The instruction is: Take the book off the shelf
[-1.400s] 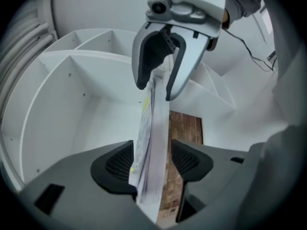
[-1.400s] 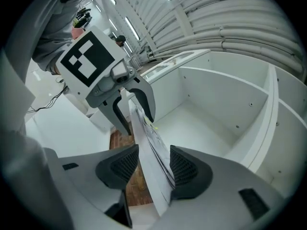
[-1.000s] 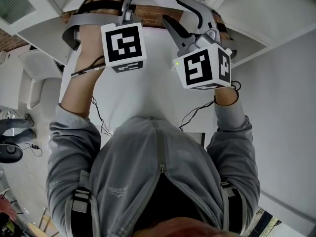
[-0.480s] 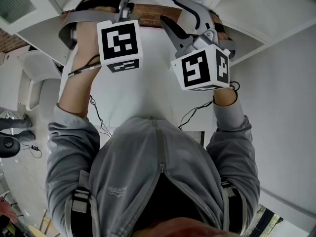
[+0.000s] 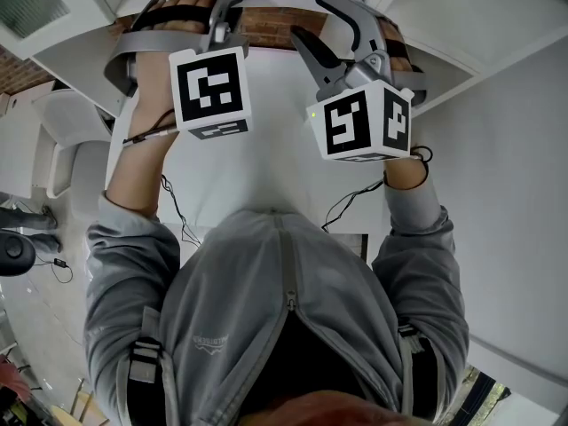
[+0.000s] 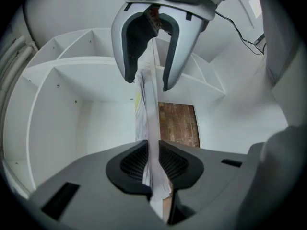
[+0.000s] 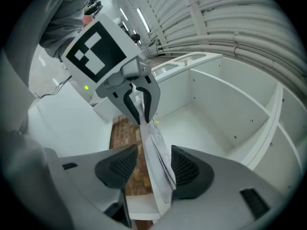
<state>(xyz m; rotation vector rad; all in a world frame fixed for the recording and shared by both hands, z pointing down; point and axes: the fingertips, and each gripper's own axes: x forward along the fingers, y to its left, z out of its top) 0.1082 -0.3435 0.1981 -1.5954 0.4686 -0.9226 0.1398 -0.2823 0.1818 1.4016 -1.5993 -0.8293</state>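
Book (image 6: 146, 109), thin and white, standing on edge in an open compartment of the white shelf (image 6: 62, 123): we record the left tongs (image 6: 154, 164) pinched on its near edge, jaws having just been closing, and the right tongs (image 7: 152, 169) spread wide astride it, unclamped.

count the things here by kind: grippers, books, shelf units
grippers: 2 (left gripper, jaws have just been closing with the book between them; right gripper)
books: 1
shelf units: 1
total: 4
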